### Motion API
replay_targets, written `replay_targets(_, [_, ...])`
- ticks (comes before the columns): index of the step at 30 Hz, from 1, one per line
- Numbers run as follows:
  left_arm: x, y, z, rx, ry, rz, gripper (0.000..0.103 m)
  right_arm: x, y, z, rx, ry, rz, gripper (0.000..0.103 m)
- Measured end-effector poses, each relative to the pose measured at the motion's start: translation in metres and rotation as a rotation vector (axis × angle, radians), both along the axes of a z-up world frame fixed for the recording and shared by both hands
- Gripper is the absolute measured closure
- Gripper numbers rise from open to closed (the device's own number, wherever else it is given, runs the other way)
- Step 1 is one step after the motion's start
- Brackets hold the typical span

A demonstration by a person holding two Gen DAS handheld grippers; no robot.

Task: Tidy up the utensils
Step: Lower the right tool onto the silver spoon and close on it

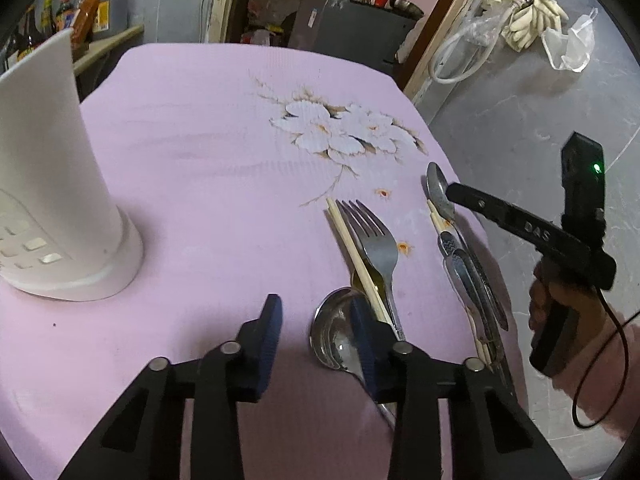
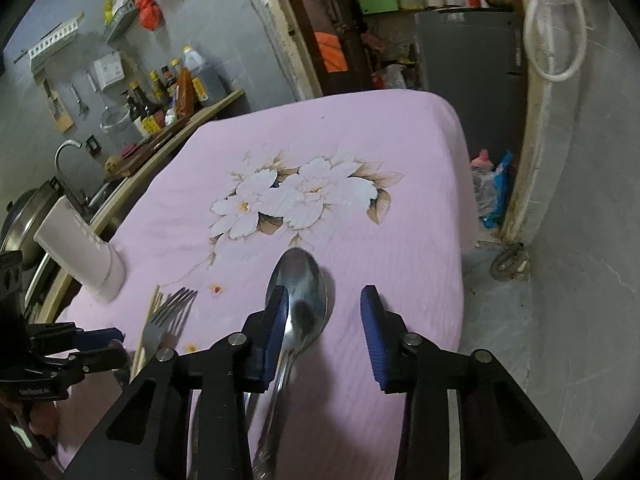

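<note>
1. Handles of most utensils are cut off: in your left wrist view the fork (image 1: 378,246) and the chopsticks (image 1: 356,256) beside it run under the right finger (image 1: 366,340) of your left tool (image 1: 316,344), and the ladle (image 1: 340,332) is half covered by that same finger.
2. Cluster at the table's right edge, with a spoon (image 1: 439,192) and several overlapping handles (image 1: 474,280), is hard to separate; you cannot count the pieces from that view.
3. White holder (image 1: 52,184) is cropped at the left frame edge, upright on the pink floral cloth (image 1: 208,152), well apart from the utensils.
4. Your left tool stands wide open, holding nothing; its right finger overlaps the ladle bowl, contact uncertain.
5. Your right tool (image 2: 326,336) is also wide open. The spoon (image 2: 300,300) lies between its fingers, close against the left finger (image 2: 276,332); the right finger (image 2: 374,340) is clear of it. Whether the left pad touches the spoon cannot be told. The spoon's handle end runs out at the bottom of the frame.
6. From the left wrist view, your right tool (image 1: 452,194) shows side-on over the spoon at the table's right edge, your right hand (image 1: 560,304) on its grip.
7. Your left tool (image 2: 100,344) enters the right wrist view at the left edge, beside the fork (image 2: 168,316) and chopsticks (image 2: 146,328); the holder (image 2: 80,252) stands beyond them.
</note>
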State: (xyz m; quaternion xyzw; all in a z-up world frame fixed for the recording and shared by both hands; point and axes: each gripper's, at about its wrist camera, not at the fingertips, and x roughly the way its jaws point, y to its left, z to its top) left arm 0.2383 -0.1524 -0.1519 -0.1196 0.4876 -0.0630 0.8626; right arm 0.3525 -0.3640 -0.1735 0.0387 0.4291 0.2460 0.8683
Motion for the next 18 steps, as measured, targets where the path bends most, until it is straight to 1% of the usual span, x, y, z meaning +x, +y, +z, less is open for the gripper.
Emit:
replay_targets(4, [0.003,-0.003,-0.001,0.005,0.01,-0.009,0.072,0.008,0.006,0.0,-0.01,-0.001,0.057,0.07])
replay_targets(5, [0.004,-0.004,-0.001,0.009,0.012,-0.011,0.072,0.008,0.009,0.0,-0.016,0.0,0.071,0.072])
replay_targets(7, [0.005,-0.007,0.0,0.016,0.018,-0.017,0.077,0.008,0.012,0.0,-0.023,0.006,0.093,0.085])
replay_targets(9, [0.006,-0.009,0.0,0.012,0.03,-0.029,0.089,0.005,0.015,0.001,-0.025,0.009,0.093,0.086])
replay_targets(12, [0.006,-0.012,0.001,0.015,0.034,-0.033,0.094,0.003,0.012,0.002,-0.005,0.022,0.077,0.09])
replay_targets(15, [0.008,-0.013,0.004,0.025,0.038,-0.03,0.097,0.001,0.005,0.003,0.032,0.044,0.057,0.097])
replay_targets(18, [0.008,-0.014,0.01,0.037,0.039,-0.023,0.098,-0.003,0.004,0.005,0.044,0.049,0.046,0.099])
